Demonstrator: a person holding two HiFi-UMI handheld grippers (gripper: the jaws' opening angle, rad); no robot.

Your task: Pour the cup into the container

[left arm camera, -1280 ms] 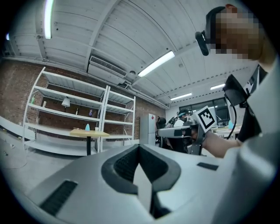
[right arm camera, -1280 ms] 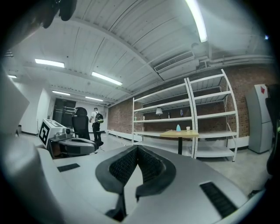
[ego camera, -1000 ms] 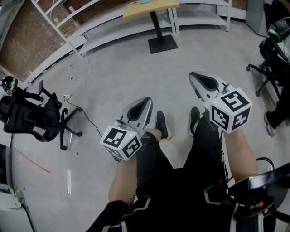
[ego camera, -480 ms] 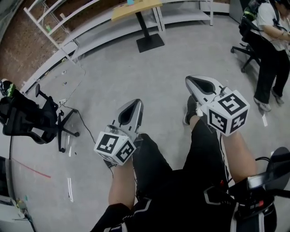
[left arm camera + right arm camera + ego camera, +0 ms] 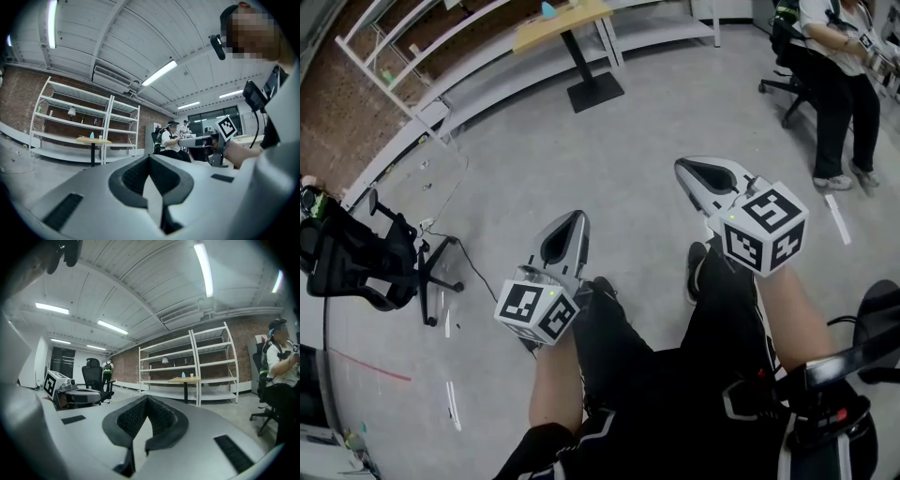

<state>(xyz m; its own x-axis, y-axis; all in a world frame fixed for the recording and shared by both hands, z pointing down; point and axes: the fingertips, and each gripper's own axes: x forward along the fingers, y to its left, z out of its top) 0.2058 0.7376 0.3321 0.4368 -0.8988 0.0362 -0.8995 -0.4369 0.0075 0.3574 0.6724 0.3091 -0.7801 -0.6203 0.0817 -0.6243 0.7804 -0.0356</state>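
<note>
A small wooden table [image 5: 562, 21] stands far ahead by the white shelving, with a pale blue object [image 5: 547, 9] on it. From the right gripper view that table [image 5: 185, 379] carries a blue bottle [image 5: 183, 375] and a small white cup [image 5: 191, 375]. Both grippers are held level over the floor, far short of the table. My left gripper [image 5: 575, 216] has its jaws together with nothing between them [image 5: 149, 157]. My right gripper [image 5: 680, 165] is also shut and empty [image 5: 146, 397].
A black office chair [image 5: 356, 253] stands at the left, with a cable [image 5: 478, 251] trailing on the grey floor. A person [image 5: 834, 56] sits on a chair at the top right. White shelving [image 5: 394, 56] lines the brick wall.
Both grippers have moved forward across the floor with the walking person. The table has shifted left in the head view, and a seated person has come into view at the top right.
</note>
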